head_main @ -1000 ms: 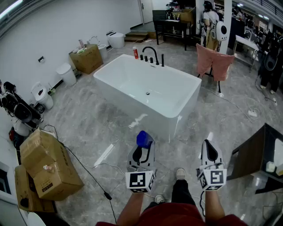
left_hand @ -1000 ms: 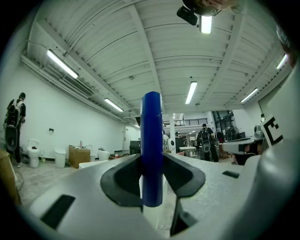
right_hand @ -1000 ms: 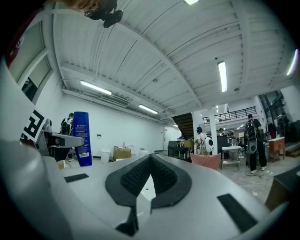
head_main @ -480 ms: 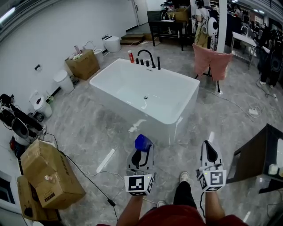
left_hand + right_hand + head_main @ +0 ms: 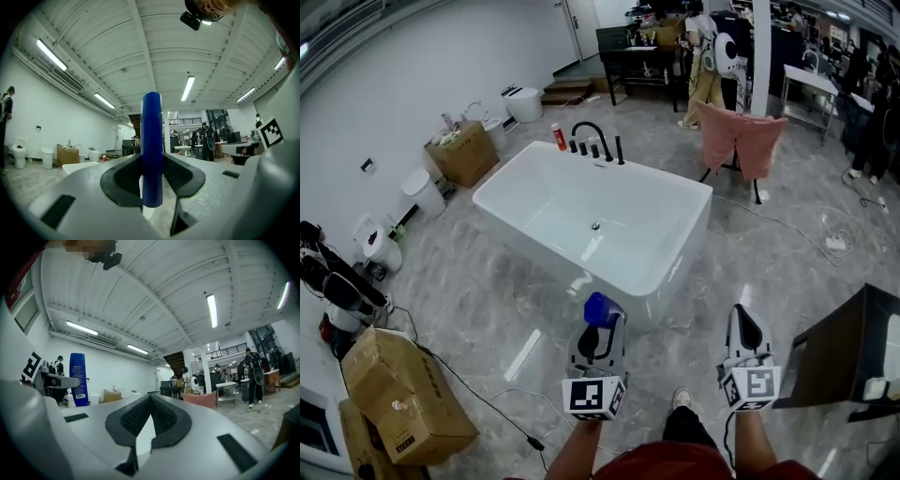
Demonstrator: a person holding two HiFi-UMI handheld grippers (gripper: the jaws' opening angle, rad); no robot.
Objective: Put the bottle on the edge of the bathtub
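Observation:
A blue bottle (image 5: 598, 307) stands upright between the jaws of my left gripper (image 5: 598, 325), which is shut on it low in the head view. In the left gripper view the bottle (image 5: 152, 150) rises straight between the dark pads (image 5: 123, 180). My right gripper (image 5: 744, 321) is held level beside it, shut, with nothing in it (image 5: 150, 401). From the right gripper view the bottle (image 5: 78, 379) shows at the left. The white bathtub (image 5: 675, 180) lies ahead on the grey marble floor, some way beyond both grippers. Its near rim is bare.
A black faucet (image 5: 592, 136) and a small red bottle (image 5: 559, 137) stand on the tub's far rim. Cardboard boxes (image 5: 408, 394) and a floor cable (image 5: 478, 370) lie at the left. A pink cloth (image 5: 741, 141) hangs on a stand behind the tub. A dark table (image 5: 853, 347) is at the right.
The tub has shifted left and slightly lower in the head view as I come closer. Both grippers keep the same pose, and the bottle stays gripped.

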